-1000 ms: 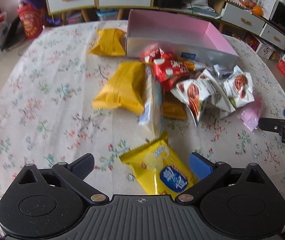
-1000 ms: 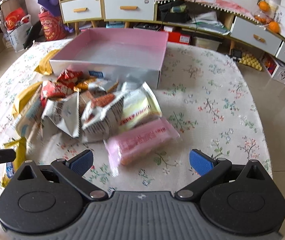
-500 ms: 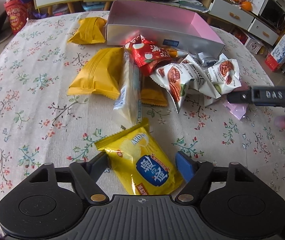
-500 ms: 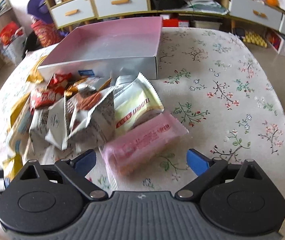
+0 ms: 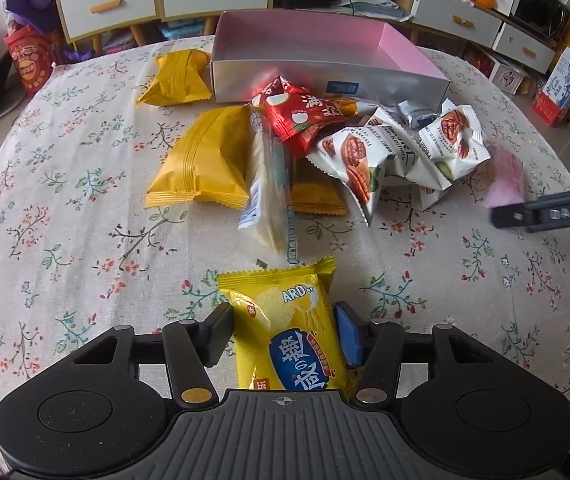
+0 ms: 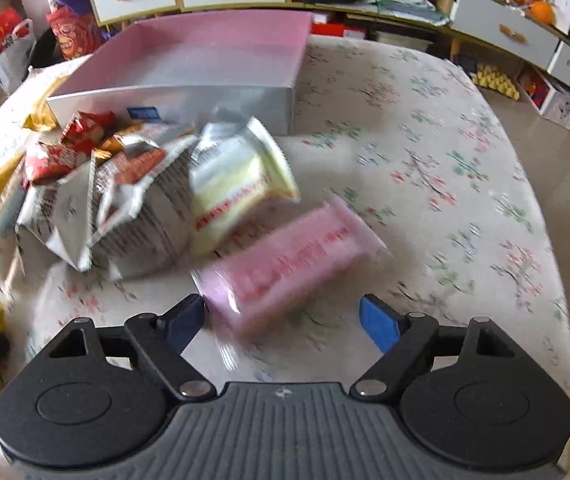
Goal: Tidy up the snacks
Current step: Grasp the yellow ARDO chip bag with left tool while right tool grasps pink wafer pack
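- Left gripper [image 5: 283,330], low in the frame, had just been closing; its pads pressed both sides of the chip bag [image 5: 289,332] on the tabletop [image 5: 65,220].
- Right gripper [image 6: 283,324] had been narrowing but stood apart around the pink pack [image 6: 285,264], below the box [image 6: 173,102].

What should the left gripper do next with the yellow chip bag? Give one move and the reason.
Probably finish closing. The left gripper has just been closing, and the yellow chip bag sits between its fingers, which look at or near its sides. Once gripped, it can go to the pink box.
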`<action>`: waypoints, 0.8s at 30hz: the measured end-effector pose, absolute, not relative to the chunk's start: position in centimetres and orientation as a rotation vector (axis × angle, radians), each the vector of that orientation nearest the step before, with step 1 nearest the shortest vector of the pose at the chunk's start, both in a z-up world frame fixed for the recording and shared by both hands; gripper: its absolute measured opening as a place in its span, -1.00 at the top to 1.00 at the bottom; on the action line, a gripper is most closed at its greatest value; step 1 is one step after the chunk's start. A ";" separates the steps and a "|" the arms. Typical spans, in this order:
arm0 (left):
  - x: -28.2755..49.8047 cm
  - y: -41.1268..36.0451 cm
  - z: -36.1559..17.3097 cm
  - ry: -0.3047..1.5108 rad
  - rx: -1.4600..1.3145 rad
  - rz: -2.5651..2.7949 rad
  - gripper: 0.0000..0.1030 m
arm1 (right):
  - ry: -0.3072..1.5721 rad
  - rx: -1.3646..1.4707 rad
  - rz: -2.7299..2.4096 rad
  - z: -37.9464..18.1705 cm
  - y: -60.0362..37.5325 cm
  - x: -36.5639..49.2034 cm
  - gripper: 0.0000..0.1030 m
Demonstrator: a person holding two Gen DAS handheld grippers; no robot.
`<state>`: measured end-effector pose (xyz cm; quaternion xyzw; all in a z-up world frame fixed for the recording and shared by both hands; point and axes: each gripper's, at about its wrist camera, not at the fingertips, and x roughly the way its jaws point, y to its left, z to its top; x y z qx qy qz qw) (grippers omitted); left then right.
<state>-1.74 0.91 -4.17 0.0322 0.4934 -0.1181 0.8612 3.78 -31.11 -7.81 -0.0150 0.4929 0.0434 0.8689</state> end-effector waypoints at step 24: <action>-1.8 0.6 -4.1 1.039 0.094 -0.251 0.02 | 0.983 0.023 0.063 -7.5 -31.2 5.0 0.11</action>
